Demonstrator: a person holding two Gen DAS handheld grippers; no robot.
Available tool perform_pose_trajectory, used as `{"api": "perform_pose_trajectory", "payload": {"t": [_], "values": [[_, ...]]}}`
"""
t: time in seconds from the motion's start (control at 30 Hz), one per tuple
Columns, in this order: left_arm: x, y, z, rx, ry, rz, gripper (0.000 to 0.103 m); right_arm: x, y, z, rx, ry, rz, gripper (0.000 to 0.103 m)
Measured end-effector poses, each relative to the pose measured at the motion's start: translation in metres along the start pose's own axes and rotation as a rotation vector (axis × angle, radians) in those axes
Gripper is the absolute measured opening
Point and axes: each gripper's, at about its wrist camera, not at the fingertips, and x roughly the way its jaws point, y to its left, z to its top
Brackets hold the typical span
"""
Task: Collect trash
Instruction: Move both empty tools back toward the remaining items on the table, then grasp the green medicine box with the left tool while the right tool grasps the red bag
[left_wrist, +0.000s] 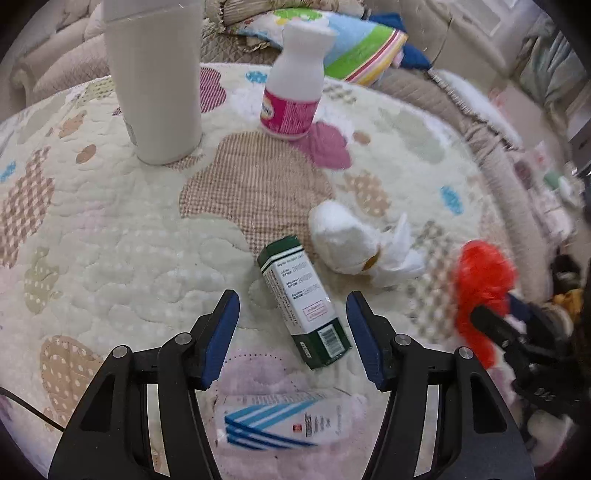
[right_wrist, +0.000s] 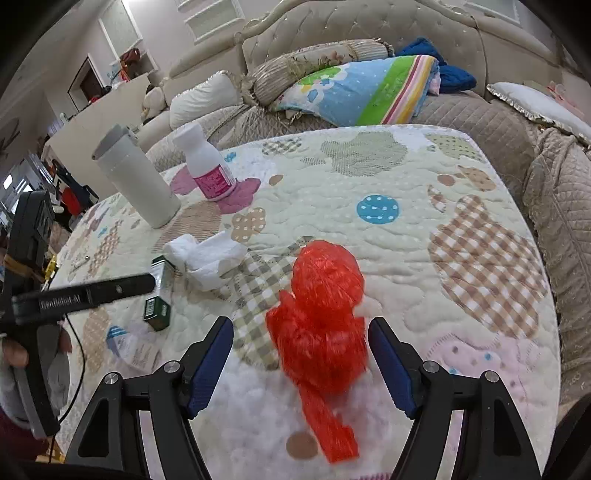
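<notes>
A green-and-white carton (left_wrist: 306, 306) lies flat on the quilted cover (left_wrist: 110, 240) between the fingers of my left gripper (left_wrist: 291, 332), which is open, with neither pad touching it. A crumpled white tissue (left_wrist: 351, 240) sits just beyond the carton. My right gripper (right_wrist: 301, 354) is open around a crumpled red plastic bag (right_wrist: 321, 325), with gaps showing beside both pads. The right wrist view also shows the carton (right_wrist: 159, 306), the tissue (right_wrist: 207, 258) and one left finger (right_wrist: 110, 290) above the carton. A blue-striped white packet (left_wrist: 280, 421) lies under the left gripper.
A tall white tumbler (left_wrist: 155, 81) and a white bottle with a pink label (left_wrist: 293, 99) stand upright at the far side. Behind the covered surface is a beige sofa (right_wrist: 369, 37) with cushions and a colourful pillow (right_wrist: 362, 92). A hand (right_wrist: 14, 354) holds the left gripper's handle.
</notes>
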Motion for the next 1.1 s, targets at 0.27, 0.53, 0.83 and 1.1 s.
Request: {"api": "perform_pose_trajectory", "payload": {"t": [0.27, 0.53, 0.83, 1.1], "values": [[-0.007, -0.002, -0.005, -0.008, -0.040, 0.008, 0.023, 0.004, -0.003, -0.008, -0.014, 0.005, 0.011, 0.039], [-0.054, -0.027, -0.029, 0.011, -0.099, -0.068, 0.022, -0.060, -0.004, -0.022, -0.031, -0.070, 0.049, 0.039], [-0.091, -0.089, -0.067, 0.093, -0.142, -0.127, 0.022, -0.113, -0.015, -0.054, -0.033, -0.117, 0.019, 0.039], [-0.098, -0.153, -0.093, 0.190, -0.160, -0.148, 0.022, -0.142, -0.047, -0.082, 0.018, -0.130, -0.023, 0.039]]}}
